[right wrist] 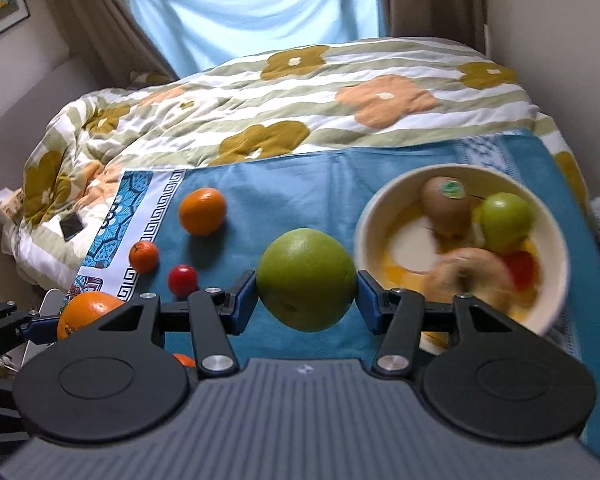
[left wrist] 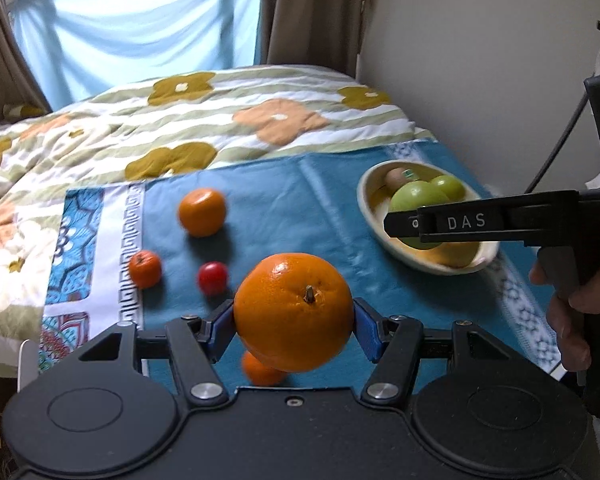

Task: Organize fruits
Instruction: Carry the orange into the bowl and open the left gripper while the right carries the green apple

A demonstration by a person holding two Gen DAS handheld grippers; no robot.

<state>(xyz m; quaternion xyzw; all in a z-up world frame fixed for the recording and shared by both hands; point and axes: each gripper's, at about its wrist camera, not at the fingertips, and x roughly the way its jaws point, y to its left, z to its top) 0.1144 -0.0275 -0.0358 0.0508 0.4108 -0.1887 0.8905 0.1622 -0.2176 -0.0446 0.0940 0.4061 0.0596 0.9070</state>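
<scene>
1. Gripping a large orange (left wrist: 294,312), the left gripper (left wrist: 294,326) has its blue pads (left wrist: 366,330) pressed on either side of the fruit, stem end facing up, above the blue cloth (left wrist: 300,200).
2. The right gripper (right wrist: 306,300) has its fingers clamped on a big green fruit (right wrist: 306,278), pads touching both flanks, lifted above the cloth just left of the bowl (right wrist: 370,216).
3. From the left wrist view, the right gripper's black body, marked "DAS", reaches in from the right in front of the bowl, with the green fruit partly hidden behind it.
4. The cream bowl sits on the right part of the cloth and holds a kiwi (right wrist: 446,204) with a green sticker, a small green apple (right wrist: 506,220), a blurred pale apple (right wrist: 468,276) and something red (right wrist: 520,268) beside it.
5. Loose on the cloth, left of centre: a mandarin (right wrist: 202,211) farthest back, a smaller mandarin (right wrist: 144,256) near the patterned border, and a small red fruit (right wrist: 183,279) close beside it.
6. Another small orange fruit (left wrist: 262,370) lies under the held orange, mostly hidden by it.
7. The cloth lies over a flowered quilt (right wrist: 260,104), with a pale blue curtain (right wrist: 252,4) behind.
</scene>
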